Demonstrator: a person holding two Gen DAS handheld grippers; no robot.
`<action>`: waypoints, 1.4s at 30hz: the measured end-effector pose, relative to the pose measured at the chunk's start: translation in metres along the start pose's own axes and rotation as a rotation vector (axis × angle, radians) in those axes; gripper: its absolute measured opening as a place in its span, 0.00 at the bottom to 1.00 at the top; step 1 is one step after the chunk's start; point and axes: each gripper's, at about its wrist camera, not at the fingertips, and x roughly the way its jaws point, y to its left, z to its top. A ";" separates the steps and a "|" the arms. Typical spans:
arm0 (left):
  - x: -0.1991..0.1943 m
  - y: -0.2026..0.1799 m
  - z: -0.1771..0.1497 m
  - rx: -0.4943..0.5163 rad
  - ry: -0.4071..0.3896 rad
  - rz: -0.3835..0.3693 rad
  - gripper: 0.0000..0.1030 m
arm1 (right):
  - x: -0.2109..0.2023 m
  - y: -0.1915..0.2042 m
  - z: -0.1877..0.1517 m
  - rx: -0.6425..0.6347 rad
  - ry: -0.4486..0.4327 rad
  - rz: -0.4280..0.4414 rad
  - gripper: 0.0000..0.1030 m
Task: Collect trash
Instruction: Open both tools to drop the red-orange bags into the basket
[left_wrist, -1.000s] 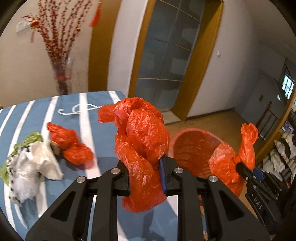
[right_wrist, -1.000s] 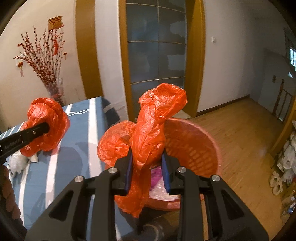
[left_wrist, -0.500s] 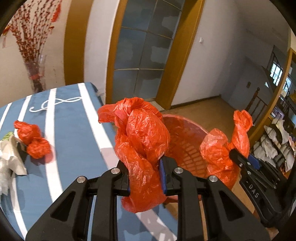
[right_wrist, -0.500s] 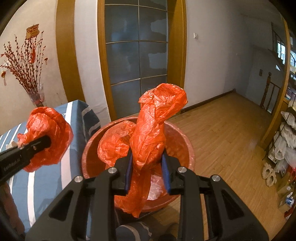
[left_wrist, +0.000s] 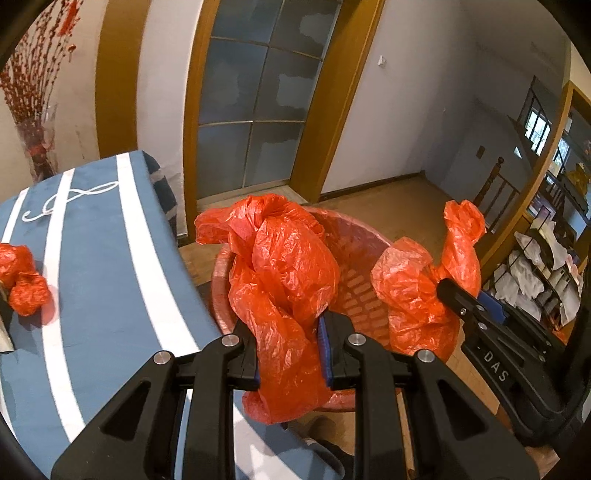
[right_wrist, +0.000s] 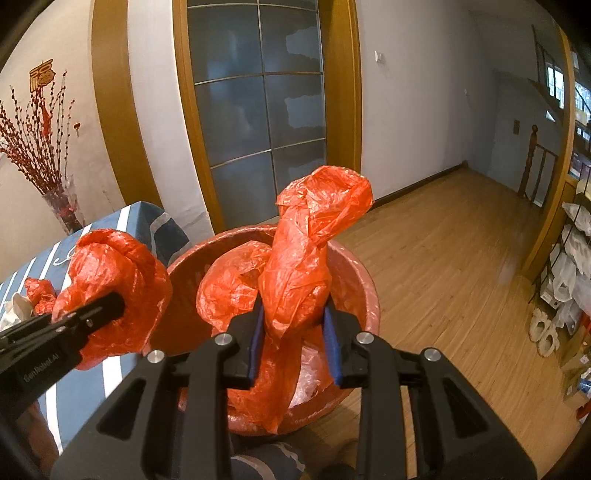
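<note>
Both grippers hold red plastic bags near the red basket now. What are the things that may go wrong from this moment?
1. The left gripper holds its red bag near the rim of the basket, beside the table edge. Released here, it may fall outside.
2. The right gripper holds a long bag that trails down; light plastic may cling to the pads or drape over the rim.
3. One more red bag lies on the table and could be forgotten.

Three crumpled red plastic bags: one (left_wrist: 284, 295) at the centre of the left view, one (right_wrist: 306, 266) at the centre of the right view, one (left_wrist: 22, 280) at the left edge on the bench (left_wrist: 110, 258). One red basket (right_wrist: 369, 295). Two grippers (left_wrist: 288, 350) (right_wrist: 293, 347). Perhaps one white paper scrap (right_wrist: 16, 306), partly hidden.
</note>
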 end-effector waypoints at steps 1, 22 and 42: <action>0.002 -0.001 -0.001 0.000 0.003 -0.004 0.21 | 0.003 0.000 0.000 0.001 0.002 0.002 0.28; 0.030 0.001 -0.004 -0.011 0.060 -0.026 0.37 | 0.035 -0.019 0.002 0.035 0.042 0.044 0.36; 0.025 0.006 -0.005 -0.009 0.060 -0.014 0.63 | 0.033 -0.030 -0.006 0.047 0.046 0.009 0.49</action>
